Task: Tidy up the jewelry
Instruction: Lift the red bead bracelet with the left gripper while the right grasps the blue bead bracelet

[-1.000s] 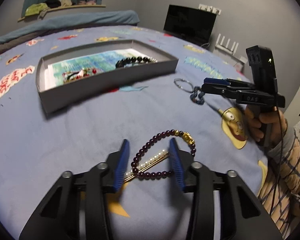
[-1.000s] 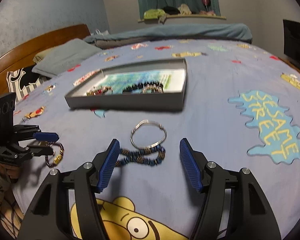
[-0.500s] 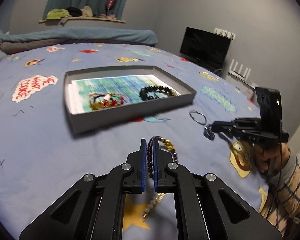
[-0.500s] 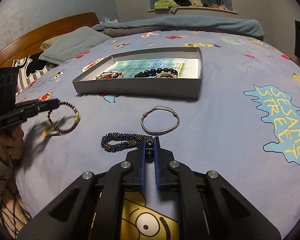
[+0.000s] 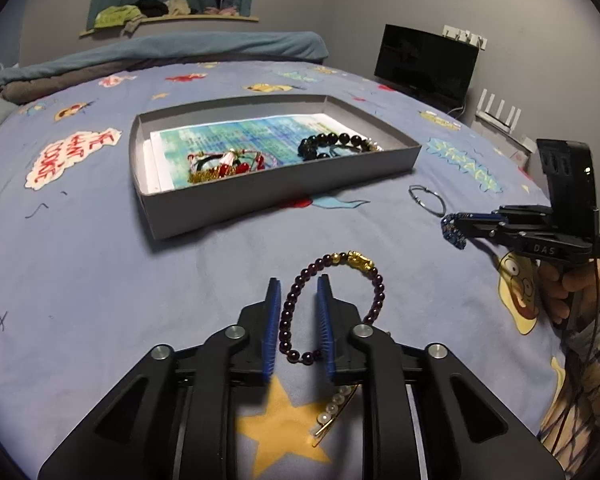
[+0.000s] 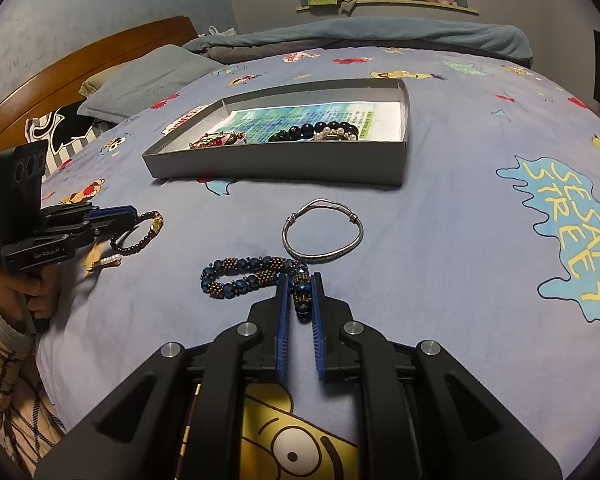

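Left tool (image 5: pixel 298 286) stood slightly apart, one side of garnet bracelet (image 5: pixel 374 280) between fingers, no firm clamp visible. Bracelet lay on bed (image 5: pixel 100 280); pearl pin (image 5: pixel 334 412) under tool, seen well only in left view. Right tool (image 6: pixel 300 284) was nearly together around end of blue bracelet (image 6: pixel 240 274); whether pads pressed beads, cannot tell. Right view alone showed bangle (image 6: pixel 322 232) touching blue bracelet. Box (image 6: pixel 276 168) farther back held black beads (image 6: pixel 312 130) and red piece (image 5: pixel 228 164). Headboard (image 6: pixel 80 64) visible only in right view, screen (image 5: pixel 426 64) clearly in left.
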`<state>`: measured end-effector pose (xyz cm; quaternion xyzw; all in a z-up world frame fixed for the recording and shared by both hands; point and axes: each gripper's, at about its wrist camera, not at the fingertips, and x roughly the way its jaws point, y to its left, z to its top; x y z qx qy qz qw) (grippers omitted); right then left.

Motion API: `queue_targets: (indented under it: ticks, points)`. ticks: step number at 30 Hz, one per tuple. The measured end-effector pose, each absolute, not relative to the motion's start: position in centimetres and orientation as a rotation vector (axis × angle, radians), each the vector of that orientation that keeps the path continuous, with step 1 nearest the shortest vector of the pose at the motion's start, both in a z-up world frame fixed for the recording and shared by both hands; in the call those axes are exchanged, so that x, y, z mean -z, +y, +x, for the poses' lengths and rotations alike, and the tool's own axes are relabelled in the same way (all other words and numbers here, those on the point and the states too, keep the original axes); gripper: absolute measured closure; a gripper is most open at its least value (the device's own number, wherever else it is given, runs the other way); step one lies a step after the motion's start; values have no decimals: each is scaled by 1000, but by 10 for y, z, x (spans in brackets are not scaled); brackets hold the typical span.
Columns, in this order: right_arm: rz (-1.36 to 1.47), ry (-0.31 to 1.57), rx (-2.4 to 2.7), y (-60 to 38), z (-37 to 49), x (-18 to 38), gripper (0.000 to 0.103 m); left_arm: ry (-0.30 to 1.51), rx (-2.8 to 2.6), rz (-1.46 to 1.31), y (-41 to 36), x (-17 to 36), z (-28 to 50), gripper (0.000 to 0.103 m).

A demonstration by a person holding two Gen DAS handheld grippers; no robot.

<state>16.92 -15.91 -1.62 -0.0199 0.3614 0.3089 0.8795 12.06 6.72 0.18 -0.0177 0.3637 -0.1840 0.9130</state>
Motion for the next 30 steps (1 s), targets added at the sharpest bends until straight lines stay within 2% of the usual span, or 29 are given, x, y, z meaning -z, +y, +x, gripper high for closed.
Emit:
queue_targets:
  ticks: [1, 3, 7, 8, 10, 12, 30]
  points:
    - [-44, 747, -644, -159, 168, 15, 93, 763, 384, -38, 66, 1, 122, 68]
    - [-49, 736, -647, -158, 167, 14, 95, 784, 400, -45, 65, 5, 125, 60]
    - [-54, 704, -651, -157, 163, 9, 95, 819, 407, -51, 64, 11, 130, 59]
    - [-52, 693, -653, -157, 162, 7, 95, 818, 407, -55, 64, 11, 130, 61]
    - [-45, 670, -660, -156, 161, 2, 95, 811, 394, -58, 65, 9, 130, 89]
    - [-43, 649, -664, -154, 160, -3, 95, 800, 388, -64, 66, 8, 130, 97]
    - [-37, 537, -682, -138, 166, -34, 96, 632, 412, -106, 56, -34, 123, 97]
